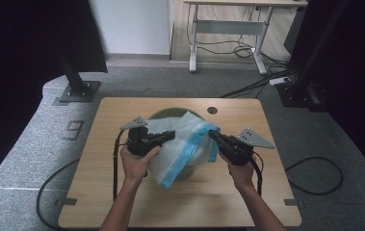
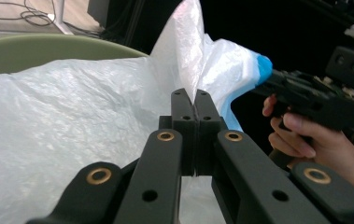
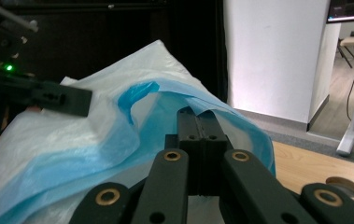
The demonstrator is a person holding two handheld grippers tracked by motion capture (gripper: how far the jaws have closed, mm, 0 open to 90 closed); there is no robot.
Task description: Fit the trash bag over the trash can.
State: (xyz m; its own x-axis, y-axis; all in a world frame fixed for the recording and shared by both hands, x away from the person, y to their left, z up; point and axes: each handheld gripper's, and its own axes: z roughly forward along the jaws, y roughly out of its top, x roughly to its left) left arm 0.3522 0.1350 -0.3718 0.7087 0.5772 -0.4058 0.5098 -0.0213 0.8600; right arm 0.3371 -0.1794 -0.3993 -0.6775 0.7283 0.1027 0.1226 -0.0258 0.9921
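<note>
On the wooden surface the left claw comes in from the left, its jaws pressed together on the white edge of the bag. The left gripper view shows that pinch plainly: the two pads meet with a thin sheet of film running up between them. From above, the pads themselves are too small to make out.

The bag sits in the middle of the surface, draped over a green bin. It hides nearly all of the bin; the high view shows just the far rim and a bit of the base under the film. In the left gripper view the rim is a green arc, cut off at the left edge.

To the right, the right claw has its jaws closed on the bag's blue band. The right gripper view shows the blue film bunched around the shut pads; the tips are half buried in it. That view also shows the left claw farther off, touching the white film, its body cut off at the left edge.
</note>
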